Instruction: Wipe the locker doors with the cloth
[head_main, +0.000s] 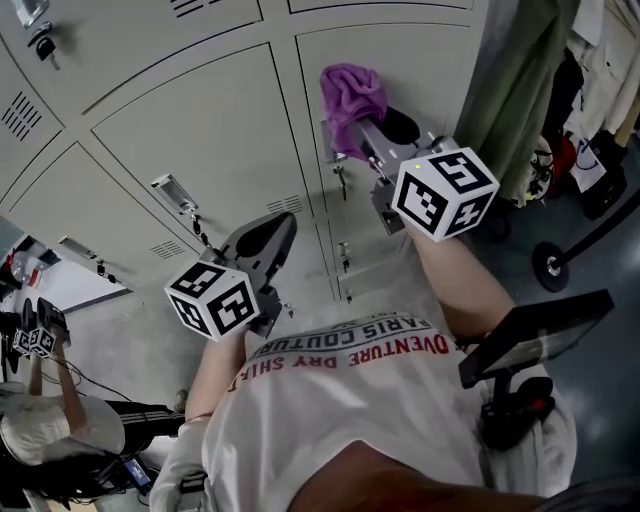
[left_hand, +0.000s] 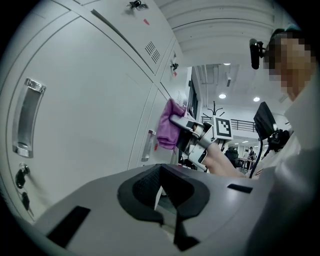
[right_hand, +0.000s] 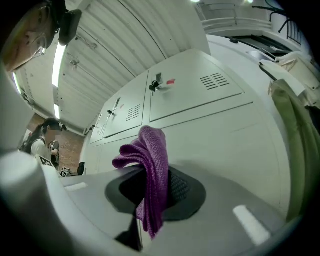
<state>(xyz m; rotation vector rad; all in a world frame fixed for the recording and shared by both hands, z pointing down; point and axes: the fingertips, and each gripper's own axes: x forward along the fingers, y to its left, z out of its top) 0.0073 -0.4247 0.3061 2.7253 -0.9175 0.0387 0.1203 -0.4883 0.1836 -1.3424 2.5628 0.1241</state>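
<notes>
A purple cloth (head_main: 352, 95) is bunched against a pale grey locker door (head_main: 420, 70) at the upper middle of the head view. My right gripper (head_main: 375, 135) is shut on the cloth (right_hand: 150, 155), which droops over its jaws (right_hand: 155, 187), close to the door (right_hand: 215, 135). My left gripper (head_main: 262, 240) hangs lower and to the left, near another door (head_main: 200, 130), shut with nothing between its pads. From the left gripper (left_hand: 161, 187) I see the cloth (left_hand: 169, 131) and the right gripper (left_hand: 187, 127) further along the locker row (left_hand: 85, 115).
Metal handles (head_main: 175, 195) and key locks (head_main: 340, 180) stick out of the doors. A green coat (head_main: 530, 90) hangs at the right. A black screen on a stand (head_main: 535, 335) is by my right side. Another person (head_main: 50, 420) sits at lower left.
</notes>
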